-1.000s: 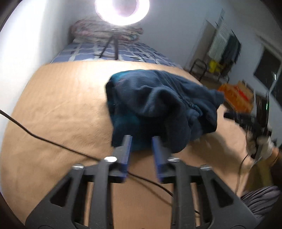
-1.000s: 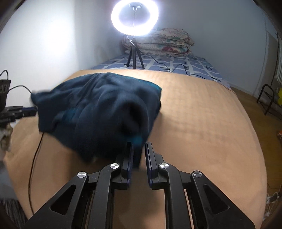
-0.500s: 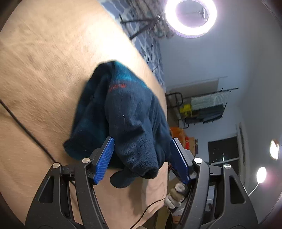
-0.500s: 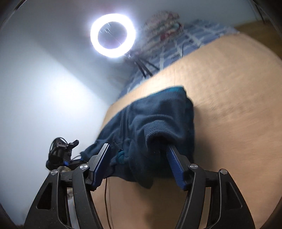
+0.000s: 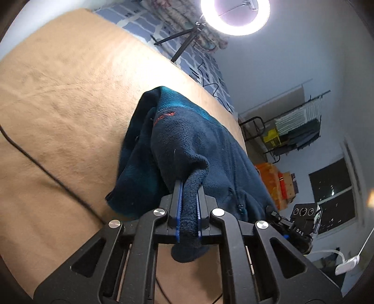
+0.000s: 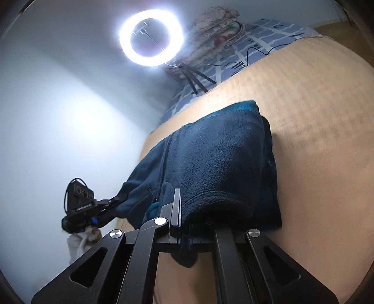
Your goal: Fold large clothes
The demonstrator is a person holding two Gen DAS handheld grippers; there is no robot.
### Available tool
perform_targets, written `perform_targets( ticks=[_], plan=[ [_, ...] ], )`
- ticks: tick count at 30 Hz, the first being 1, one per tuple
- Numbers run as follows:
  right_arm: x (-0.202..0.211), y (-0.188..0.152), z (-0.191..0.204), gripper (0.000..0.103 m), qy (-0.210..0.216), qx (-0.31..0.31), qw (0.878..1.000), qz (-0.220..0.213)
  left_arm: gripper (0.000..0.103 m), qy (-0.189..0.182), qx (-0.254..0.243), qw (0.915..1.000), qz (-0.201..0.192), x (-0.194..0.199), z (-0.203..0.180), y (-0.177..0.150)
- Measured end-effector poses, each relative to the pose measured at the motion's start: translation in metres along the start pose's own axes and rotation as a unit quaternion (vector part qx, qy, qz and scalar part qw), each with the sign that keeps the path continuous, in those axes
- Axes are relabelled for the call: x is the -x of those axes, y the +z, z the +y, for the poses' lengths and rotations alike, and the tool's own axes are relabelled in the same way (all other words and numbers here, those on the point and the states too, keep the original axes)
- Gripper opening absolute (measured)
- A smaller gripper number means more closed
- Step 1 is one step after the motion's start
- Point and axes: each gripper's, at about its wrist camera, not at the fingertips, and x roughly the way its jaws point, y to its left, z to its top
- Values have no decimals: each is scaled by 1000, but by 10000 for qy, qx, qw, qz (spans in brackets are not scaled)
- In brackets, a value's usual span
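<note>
A dark blue fleece jacket (image 5: 187, 145) with a teal collar and a small red logo lies bunched on the tan blanket (image 5: 58, 93). My left gripper (image 5: 188, 205) is shut on a fold of its near edge. My right gripper (image 6: 184, 215) is shut on the fleece jacket (image 6: 217, 154) at its other near edge; the cloth drapes over the right finger and hides it. Each gripper shows in the other's view: the right one (image 5: 301, 224) and the left one (image 6: 81, 210), both at the jacket's near corners.
A ring light on a tripod (image 5: 233, 16) stands on the bed behind the blanket, by folded quilts (image 6: 215, 25). A black cable (image 5: 46, 173) crosses the blanket at the left. A drying rack (image 5: 296, 126), a chair and orange boxes (image 5: 278, 182) stand at the right.
Both grippers were open around the jacket's near edge half a second ago and have now shut on it. A second ago they were lower, just before the jacket.
</note>
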Motion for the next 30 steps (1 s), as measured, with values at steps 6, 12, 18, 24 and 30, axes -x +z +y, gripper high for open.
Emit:
perform_targets(
  ticks=[6,12,18,24,30],
  plan=[
    [-5,-40,-27,2,-553,-86,9979,329,7,787,-235,9961,310,-32,34,-32],
    [-29,-48,-42,3,-1016,20,9937,477,10,915,-404,9948,165,-28,28,-39],
    [8,-41,-9,5,-1149,638,9887,725,13,1083,-957,9895,10,19,4,-43],
    [58,-21,25,5,-1322,1366,9809,422,13,1088,-1217,9855,-452,57,-27,-15],
    [21,42,74,5,-1212,2309,9654,-92,13,1121,-1575,9798,-505,20,-84,34]
  ],
)
